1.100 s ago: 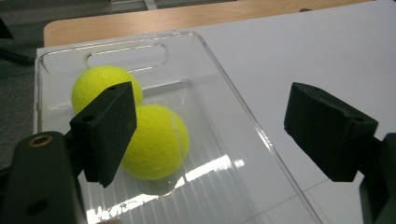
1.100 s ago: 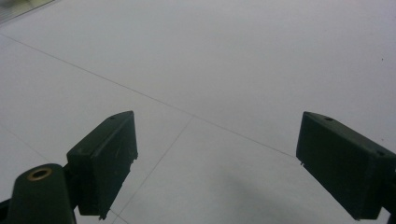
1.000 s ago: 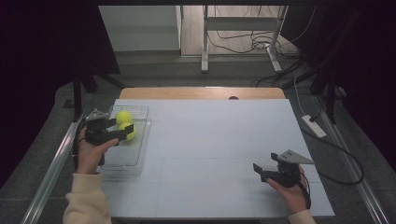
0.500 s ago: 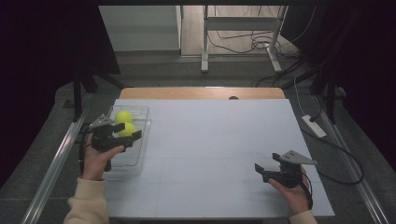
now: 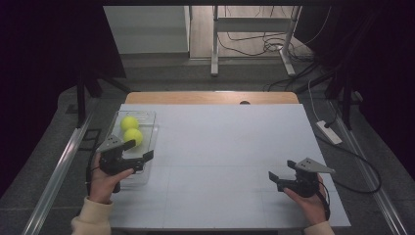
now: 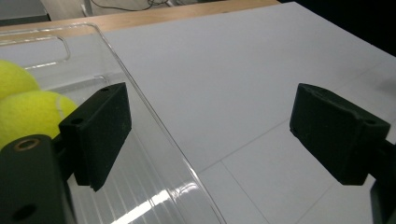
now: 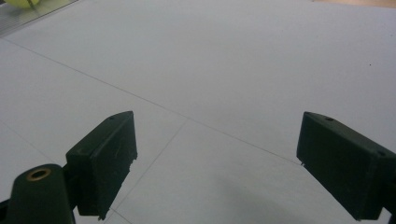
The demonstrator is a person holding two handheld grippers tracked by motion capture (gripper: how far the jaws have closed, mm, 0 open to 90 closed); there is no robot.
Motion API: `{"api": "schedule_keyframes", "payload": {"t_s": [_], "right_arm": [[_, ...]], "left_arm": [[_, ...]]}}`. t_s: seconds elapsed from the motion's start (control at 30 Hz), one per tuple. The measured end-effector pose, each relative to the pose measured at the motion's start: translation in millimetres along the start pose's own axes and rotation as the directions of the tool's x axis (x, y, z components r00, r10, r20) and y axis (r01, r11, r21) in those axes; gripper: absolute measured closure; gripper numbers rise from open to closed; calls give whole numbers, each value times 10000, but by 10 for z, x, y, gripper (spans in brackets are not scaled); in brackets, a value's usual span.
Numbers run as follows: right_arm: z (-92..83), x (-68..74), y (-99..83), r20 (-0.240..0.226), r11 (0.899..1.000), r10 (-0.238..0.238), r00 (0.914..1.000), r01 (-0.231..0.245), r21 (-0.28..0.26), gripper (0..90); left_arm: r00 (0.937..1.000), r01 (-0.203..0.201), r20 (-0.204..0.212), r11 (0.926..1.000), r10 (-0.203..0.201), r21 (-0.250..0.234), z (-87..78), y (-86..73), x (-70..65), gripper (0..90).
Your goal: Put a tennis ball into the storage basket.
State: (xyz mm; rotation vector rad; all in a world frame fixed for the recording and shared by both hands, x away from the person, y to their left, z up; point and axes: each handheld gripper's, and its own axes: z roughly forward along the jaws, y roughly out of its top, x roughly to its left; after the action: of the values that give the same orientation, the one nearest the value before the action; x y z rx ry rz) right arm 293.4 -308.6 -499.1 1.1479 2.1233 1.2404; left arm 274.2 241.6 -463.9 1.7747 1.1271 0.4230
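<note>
Clear tray (image 5: 147, 147) rim between left gripper (image 5: 139, 151) jaws, just opening; right gripper (image 5: 281, 178) agape.

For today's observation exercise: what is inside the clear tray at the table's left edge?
Inside the clear tray lie two yellow tennis balls, touching, toward its far end. The left gripper, jaws open and empty, covers part of the tray's near floor.
</note>
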Motion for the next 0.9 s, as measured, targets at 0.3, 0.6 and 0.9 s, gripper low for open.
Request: {"api": "schedule_keyframes", "payload": {"t_s": [0.3, 0.6, 0.9], "right_arm": [[-17, -8, 25, -331, 9997, -71, 9994, 64, -215, 119], [-21, 5, 21, -713, 9993, -295, 9970, 277, -262, 120], [-19, 20, 25, -820, 9992, -345, 9960, 327, -237, 120]], "left_arm": [[9975, -420, 581, 9989, 407, 206, 99, -208, -227, 127], [9957, -781, 520, 9964, 763, 328, 182, -241, -303, 121], [9954, -818, 528, 9958, 796, 407, 194, -242, -273, 122]]}}
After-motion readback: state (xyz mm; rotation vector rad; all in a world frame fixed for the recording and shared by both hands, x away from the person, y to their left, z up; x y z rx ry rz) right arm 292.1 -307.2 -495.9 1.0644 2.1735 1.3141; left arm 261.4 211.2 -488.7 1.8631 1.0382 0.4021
